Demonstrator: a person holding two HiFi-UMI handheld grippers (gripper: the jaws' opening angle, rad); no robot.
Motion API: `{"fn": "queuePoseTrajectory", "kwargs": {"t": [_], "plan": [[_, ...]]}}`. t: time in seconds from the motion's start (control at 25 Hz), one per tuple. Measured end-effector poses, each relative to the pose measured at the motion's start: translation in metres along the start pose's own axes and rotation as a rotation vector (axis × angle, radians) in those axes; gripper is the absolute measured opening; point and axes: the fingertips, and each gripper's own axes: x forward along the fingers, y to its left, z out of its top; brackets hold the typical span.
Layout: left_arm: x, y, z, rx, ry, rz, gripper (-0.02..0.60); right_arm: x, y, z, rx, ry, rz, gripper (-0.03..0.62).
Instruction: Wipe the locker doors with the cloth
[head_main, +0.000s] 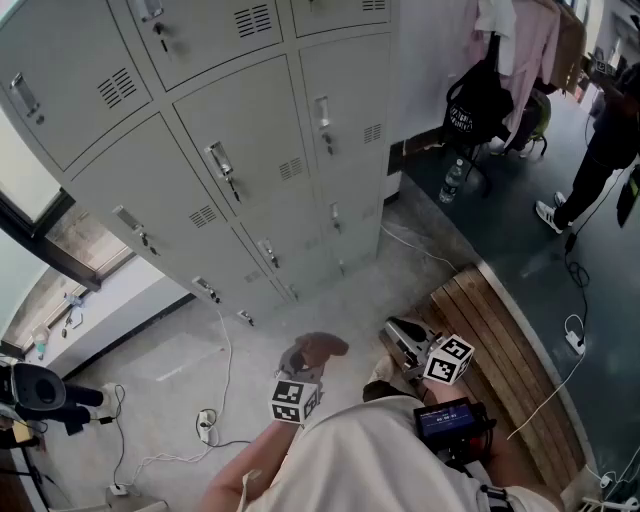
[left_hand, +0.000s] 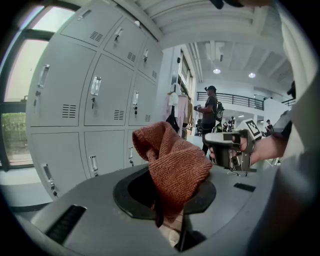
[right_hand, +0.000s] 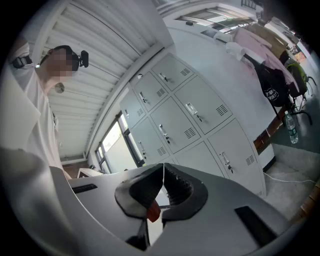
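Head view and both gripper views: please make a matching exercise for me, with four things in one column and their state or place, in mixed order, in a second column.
Things:
1. cloth
2. right gripper
3. water bottle
4. locker doors

States or places:
A. stands upright near the black bag
B. all closed
C. clamped in the left gripper
D. jaws together, nothing between them

Pairs: 1-C; 2-D; 3-A; 4-B
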Motion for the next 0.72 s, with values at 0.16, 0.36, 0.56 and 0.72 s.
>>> {"fn": "queuePoseTrajectory", "kwargs": {"t": [0.16, 0.36, 0.56, 0.72], "plan": [[0.071, -0.002, 0.037, -0.011, -0.011, -0.002, 0.071, 0.017, -0.053, 0.051, -0.013, 0.024, 0.013, 0.018], [0.144, 0.005, 0.070, -0.023, -0.015, -0.002, 0.071, 0.032, -0.107, 0.086, -0.056, 0.074, 0.021, 0.018], [0.188, 0.021, 0.095, -0.052, -0.038, 0.027, 0.071, 0.040, -0.140, 0.111, -0.106, 0.114, -0.006, 0.018], [0.185, 0.043, 0.095, -0.069, -0.017, 0.045, 0.071, 0.050, -0.131, 0.107, -0.092, 0.127, -0.019, 0.018]]}}
